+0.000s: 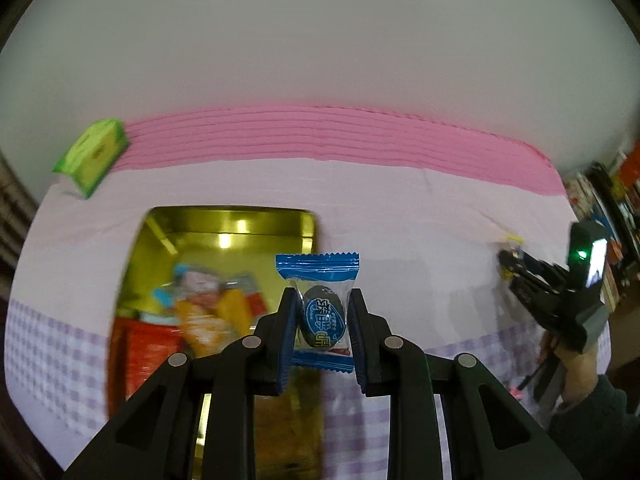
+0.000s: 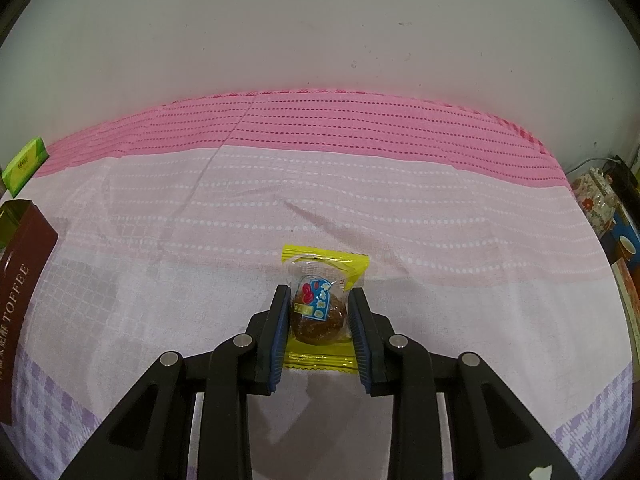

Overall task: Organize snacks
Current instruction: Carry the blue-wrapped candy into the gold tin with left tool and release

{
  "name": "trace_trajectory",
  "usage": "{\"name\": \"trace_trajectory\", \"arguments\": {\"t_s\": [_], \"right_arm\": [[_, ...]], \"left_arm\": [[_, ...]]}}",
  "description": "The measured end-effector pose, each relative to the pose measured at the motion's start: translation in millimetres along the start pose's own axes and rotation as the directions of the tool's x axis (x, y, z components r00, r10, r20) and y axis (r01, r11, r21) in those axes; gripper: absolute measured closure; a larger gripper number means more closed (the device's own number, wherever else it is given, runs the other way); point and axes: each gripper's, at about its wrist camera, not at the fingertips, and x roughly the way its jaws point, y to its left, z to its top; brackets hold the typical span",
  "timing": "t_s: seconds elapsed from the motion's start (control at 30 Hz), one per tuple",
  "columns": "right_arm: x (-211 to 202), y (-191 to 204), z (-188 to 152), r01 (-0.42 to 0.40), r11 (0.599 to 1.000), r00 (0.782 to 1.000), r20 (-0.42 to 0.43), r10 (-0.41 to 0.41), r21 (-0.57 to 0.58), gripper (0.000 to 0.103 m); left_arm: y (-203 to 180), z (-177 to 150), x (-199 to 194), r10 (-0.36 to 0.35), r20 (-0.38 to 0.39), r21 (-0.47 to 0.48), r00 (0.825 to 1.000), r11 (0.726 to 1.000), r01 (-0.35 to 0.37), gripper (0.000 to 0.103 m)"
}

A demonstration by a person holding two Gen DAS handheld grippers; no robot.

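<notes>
My left gripper [image 1: 322, 312] is shut on a blue-wrapped candy [image 1: 322, 314] and holds it in the air beside the right edge of an open gold tin [image 1: 236, 224] that holds several wrapped snacks [image 1: 208, 300]. My right gripper [image 2: 318, 312] is shut on a yellow-wrapped candy [image 2: 320, 304], low over the pink tablecloth [image 2: 320, 208]. In the left wrist view the right gripper [image 1: 508, 264] shows at the far right with the yellow wrapper [image 1: 514, 240] at its tips.
A green box [image 1: 94, 154] sits at the table's far left, also in the right wrist view [image 2: 24, 164]. A brown TOFFEE tin wall [image 2: 20, 280] stands at the left. A white wall runs behind the table. Clutter [image 2: 608, 208] stands beyond the right edge.
</notes>
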Motion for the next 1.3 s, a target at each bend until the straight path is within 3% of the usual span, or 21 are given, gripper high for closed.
{"name": "trace_trajectory", "arguments": {"t_s": [0.27, 0.63, 1.3], "right_arm": [[0, 0, 0, 0.0, 1.0, 1.0, 0.0, 0.0, -0.002, 0.075], [0, 2, 0, 0.01, 1.0, 1.0, 0.001, -0.01, -0.011, 0.075], [1, 5, 0, 0.023, 0.999, 1.0, 0.003, -0.023, -0.022, 0.075]], "left_arm": [[64, -5, 0, 0.088, 0.001, -0.102, 0.996, 0.991, -0.087, 0.078], [109, -3, 29, 0.185, -0.038, -0.105, 0.982, 0.977, -0.188, 0.077], [116, -14, 60, 0.24, -0.109, -0.043, 0.965, 0.969, -0.245, 0.077]]}}
